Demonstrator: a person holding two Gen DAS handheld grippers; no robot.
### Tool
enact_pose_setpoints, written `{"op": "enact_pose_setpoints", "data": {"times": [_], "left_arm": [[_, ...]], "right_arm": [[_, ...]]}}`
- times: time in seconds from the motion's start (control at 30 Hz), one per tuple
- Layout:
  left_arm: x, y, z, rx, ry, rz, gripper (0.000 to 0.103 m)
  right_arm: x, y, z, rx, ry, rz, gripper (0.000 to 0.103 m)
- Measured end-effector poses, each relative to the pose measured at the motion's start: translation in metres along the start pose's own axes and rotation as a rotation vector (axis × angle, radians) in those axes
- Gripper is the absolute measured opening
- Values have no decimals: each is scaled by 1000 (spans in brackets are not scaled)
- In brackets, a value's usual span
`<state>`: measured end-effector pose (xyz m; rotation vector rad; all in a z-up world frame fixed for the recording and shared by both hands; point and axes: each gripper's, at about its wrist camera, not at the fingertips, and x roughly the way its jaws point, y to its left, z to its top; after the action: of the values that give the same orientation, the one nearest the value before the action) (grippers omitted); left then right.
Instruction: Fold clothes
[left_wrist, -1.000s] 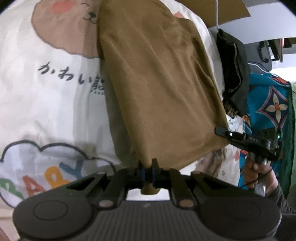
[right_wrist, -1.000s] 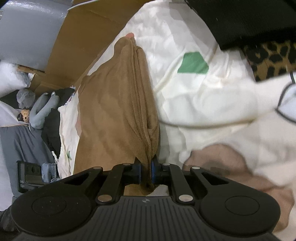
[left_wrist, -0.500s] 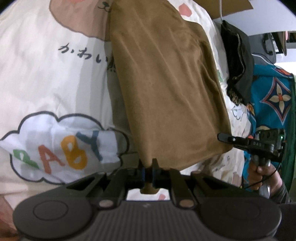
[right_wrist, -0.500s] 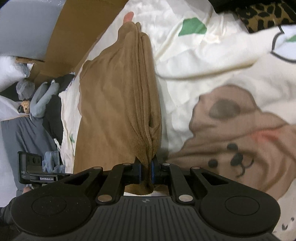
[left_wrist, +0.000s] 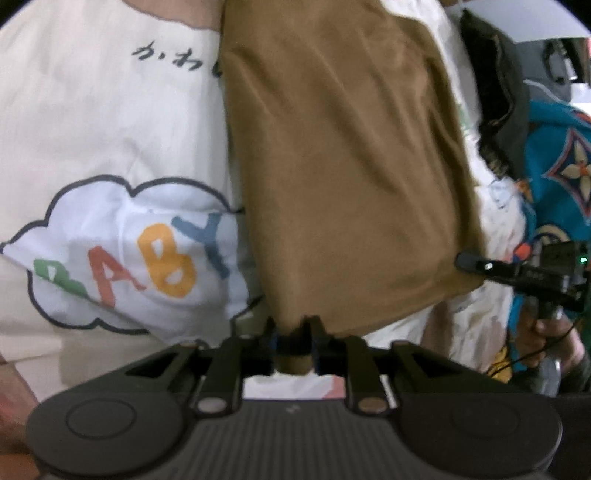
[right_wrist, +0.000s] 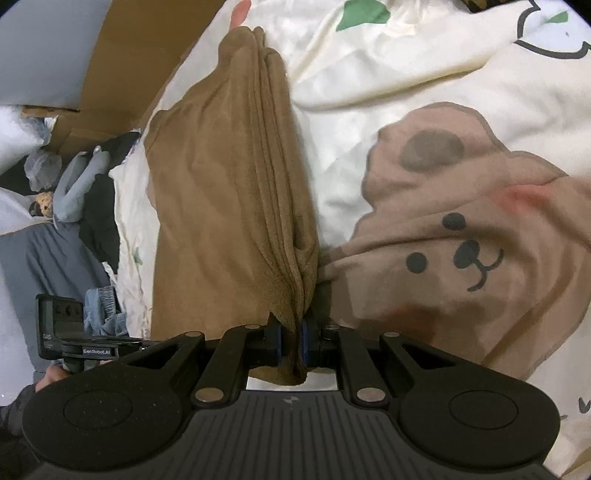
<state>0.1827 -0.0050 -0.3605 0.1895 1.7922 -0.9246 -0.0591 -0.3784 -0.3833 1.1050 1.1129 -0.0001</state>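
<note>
Since the earlier frame, both grippers have carried the brown garment (left_wrist: 343, 155) further across the cream bedspread (left_wrist: 92, 122); the "BABY" cloud print (left_wrist: 129, 254) now sits at 9 o'clock of the left view, and the bear print (right_wrist: 461, 236) at 3 o'clock of the right view. Left gripper (left_wrist: 293, 338) is clenched on one lower corner of the garment. Right gripper (right_wrist: 291, 332) is clenched on a bunched, layered edge. Garment hangs stretched between both tools, just above the bedspread.

One brown cloth (left_wrist: 343, 177), two grippers — left (left_wrist: 293, 341), right (right_wrist: 291, 332) — one printed quilt (left_wrist: 110, 140), one black garment (left_wrist: 502, 92).
</note>
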Motion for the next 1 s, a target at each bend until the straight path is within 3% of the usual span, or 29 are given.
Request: {"op": "enact_pose_setpoints", "data": {"times": [0.1,0.17,0.23,1.0], "left_arm": [[4,-4,5,-28,7,1,33],[1,-5,8,-37,-8,6,40],[-4,-7,12,-46,-35,10,42],[-40,2,54,-78,-268,49,46]], "right_arm": [[0,4,0,-34,0,-13,13],[-2,6,0,-53,3,-28,28],[-4,9,0,-67,4,-40,34],[-24,20,25,-146,-106,-83,34]]}}
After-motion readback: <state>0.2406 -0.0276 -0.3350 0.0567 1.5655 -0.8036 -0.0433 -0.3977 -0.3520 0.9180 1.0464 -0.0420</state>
